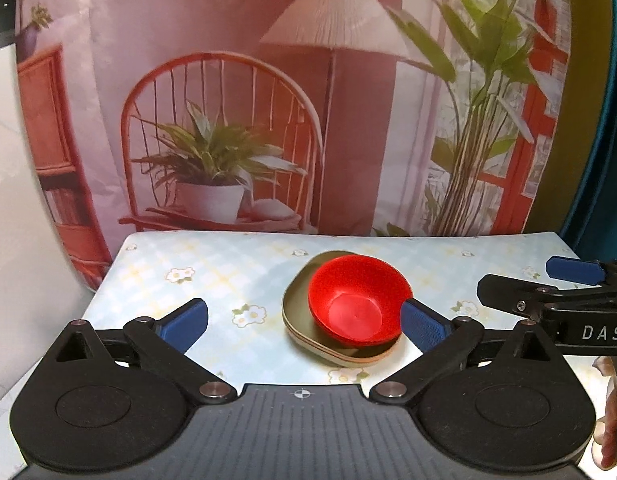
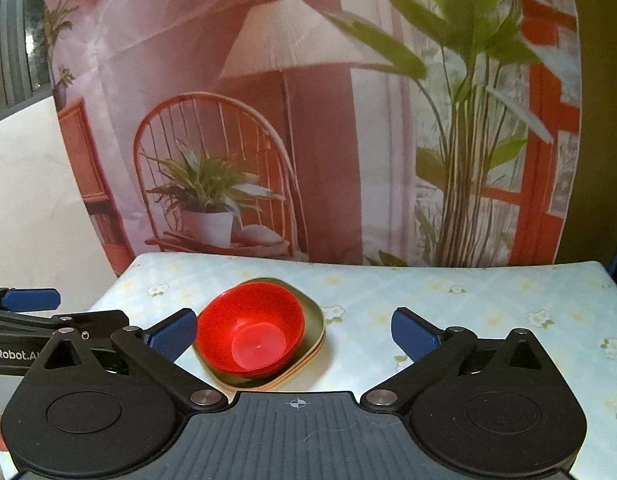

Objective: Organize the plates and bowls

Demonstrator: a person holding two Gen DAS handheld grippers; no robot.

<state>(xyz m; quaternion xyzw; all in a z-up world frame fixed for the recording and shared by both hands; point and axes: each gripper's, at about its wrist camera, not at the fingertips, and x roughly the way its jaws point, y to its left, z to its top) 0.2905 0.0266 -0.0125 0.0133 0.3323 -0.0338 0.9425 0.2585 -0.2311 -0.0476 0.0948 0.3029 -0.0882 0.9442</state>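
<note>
A red bowl sits inside a small stack of olive and tan plates on the flowered tablecloth. My left gripper hangs open above the table, the bowl just inside its right blue pad, touching nothing. In the right wrist view the same red bowl and plates lie beside the left pad of my right gripper, which is open and holds nothing. Each gripper also shows at the edge of the other's view.
The table has a pale blue checked cloth with flowers; its far edge meets a printed backdrop of a chair, lamp and plants. A hand shows at the right edge of the left wrist view.
</note>
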